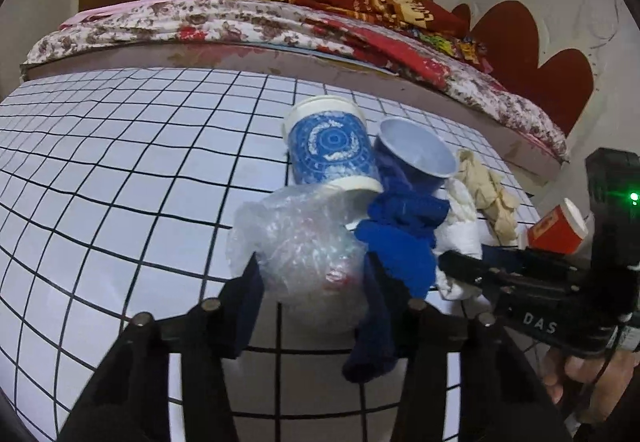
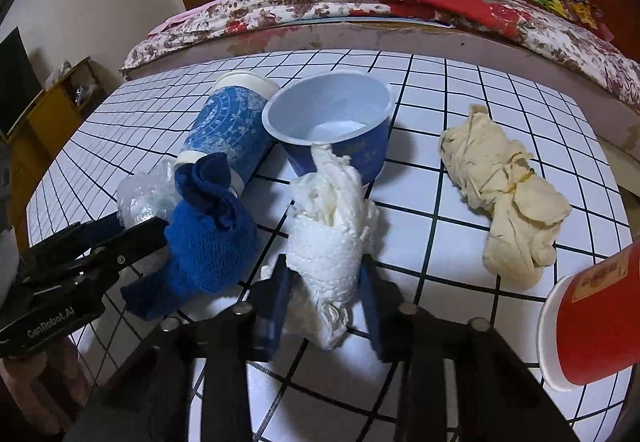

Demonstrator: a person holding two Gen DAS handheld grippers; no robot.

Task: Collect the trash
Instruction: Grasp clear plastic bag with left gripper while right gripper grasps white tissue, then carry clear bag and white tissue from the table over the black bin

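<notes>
Two grippers are working side by side over a white tabletop (image 2: 460,177) ruled with a black grid. The left gripper (image 1: 312,278) is standing partly closed, its dark blue pads pressing in on either side of a crumpled clear plastic wrapper (image 1: 296,242), which is bulging between them and resting on the tabletop. The right gripper (image 2: 324,282) is narrowed further, its blue fingers (image 2: 276,306) squeezing a wad of white tissue paper (image 2: 332,238) whose ragged ends are spilling out above and below the pads.

A rolled-up royal blue knitted sock (image 2: 212,238) is lying between the two grippers, touching the wrapper on one side and sitting just beside the tissue on the other. Behind it, a tall blue-and-white patterned paper cup (image 2: 232,129) is lying on its side, its mouth turned towards the sock. A dark blue plastic cup with a pale interior (image 2: 332,117) is leaning tilted against it, with the top of the tissue touching its rim. Over to the right, a bundled cream-coloured cloth (image 2: 508,193) is lying apart from the rest, and a red paper cup with a white rim (image 2: 592,330) is lying tipped over at the tabletop's near right edge. A bed with a floral cover (image 2: 360,5) is running along behind the tabletop.
</notes>
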